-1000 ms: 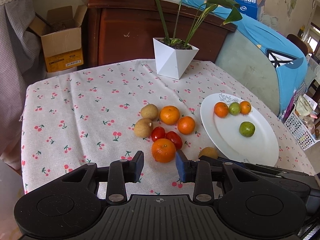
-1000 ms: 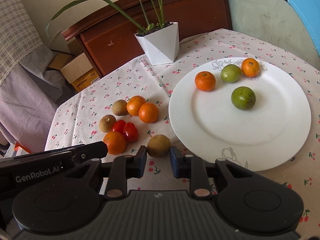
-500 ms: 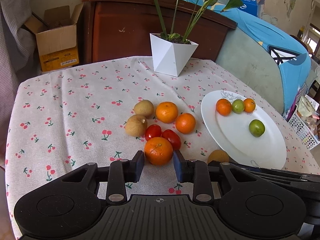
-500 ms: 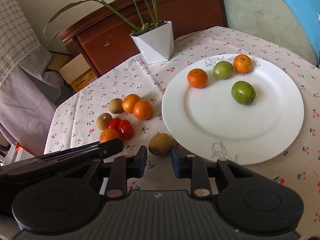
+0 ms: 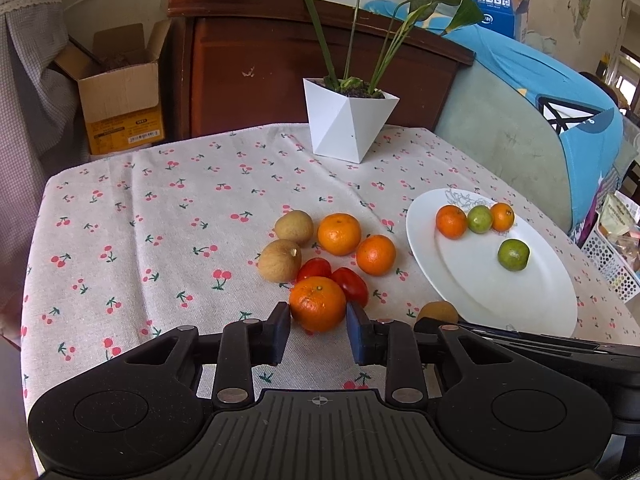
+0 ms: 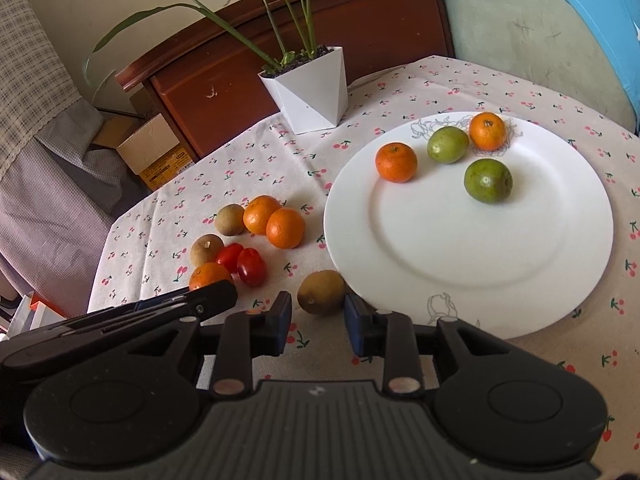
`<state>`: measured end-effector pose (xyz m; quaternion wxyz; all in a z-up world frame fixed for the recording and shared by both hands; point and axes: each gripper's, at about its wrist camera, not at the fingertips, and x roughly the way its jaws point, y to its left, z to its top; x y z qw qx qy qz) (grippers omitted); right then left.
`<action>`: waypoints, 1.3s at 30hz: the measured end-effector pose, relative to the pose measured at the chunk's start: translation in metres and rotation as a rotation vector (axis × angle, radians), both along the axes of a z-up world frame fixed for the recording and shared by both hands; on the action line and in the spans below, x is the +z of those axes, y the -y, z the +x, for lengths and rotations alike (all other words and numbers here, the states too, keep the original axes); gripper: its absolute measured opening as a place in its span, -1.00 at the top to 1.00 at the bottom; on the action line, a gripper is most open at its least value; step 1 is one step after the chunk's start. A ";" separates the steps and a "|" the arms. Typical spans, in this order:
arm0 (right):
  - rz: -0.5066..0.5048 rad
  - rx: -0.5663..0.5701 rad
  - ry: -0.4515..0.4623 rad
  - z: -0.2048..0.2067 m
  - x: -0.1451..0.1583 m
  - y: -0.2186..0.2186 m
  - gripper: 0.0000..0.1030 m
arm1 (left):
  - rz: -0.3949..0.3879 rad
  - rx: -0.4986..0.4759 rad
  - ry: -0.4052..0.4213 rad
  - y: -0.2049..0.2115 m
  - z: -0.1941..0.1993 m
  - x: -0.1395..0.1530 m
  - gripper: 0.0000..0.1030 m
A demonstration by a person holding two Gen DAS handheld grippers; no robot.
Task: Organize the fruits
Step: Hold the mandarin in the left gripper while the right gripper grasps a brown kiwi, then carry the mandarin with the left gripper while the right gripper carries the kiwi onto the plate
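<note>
Oranges (image 6: pixel 396 162) and green fruits (image 6: pixel 488 181) lie on white plate (image 6: pixel 472 280).

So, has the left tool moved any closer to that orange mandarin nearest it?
Yes, forward. The orange mandarin, beside the two red tomatoes, now sits between the tips of the left tool, no longer ahead of them.

Probably a home: cherry-print tablecloth (image 5: pixel 160 220), wooden cabinet (image 5: pixel 280 68)
</note>
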<state>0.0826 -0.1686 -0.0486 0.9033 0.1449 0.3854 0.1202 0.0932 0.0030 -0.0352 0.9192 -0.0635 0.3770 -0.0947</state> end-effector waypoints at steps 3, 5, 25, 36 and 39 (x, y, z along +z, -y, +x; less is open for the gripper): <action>-0.006 0.009 0.007 0.000 -0.001 0.000 0.50 | 0.003 0.000 0.003 0.000 -0.002 0.002 0.46; 0.005 0.014 0.005 0.000 -0.001 0.001 0.51 | 0.005 -0.003 0.008 0.001 -0.003 0.003 0.47; 0.042 -0.045 0.058 -0.024 0.055 0.051 0.51 | 0.016 -0.089 0.010 0.016 -0.013 0.057 0.46; 0.040 -0.136 -0.018 -0.017 0.043 0.100 0.51 | 0.002 -0.231 -0.011 0.071 0.006 0.050 0.46; 0.041 -0.135 -0.023 -0.012 0.039 0.097 0.51 | -0.009 -0.257 -0.035 0.080 0.012 0.042 0.46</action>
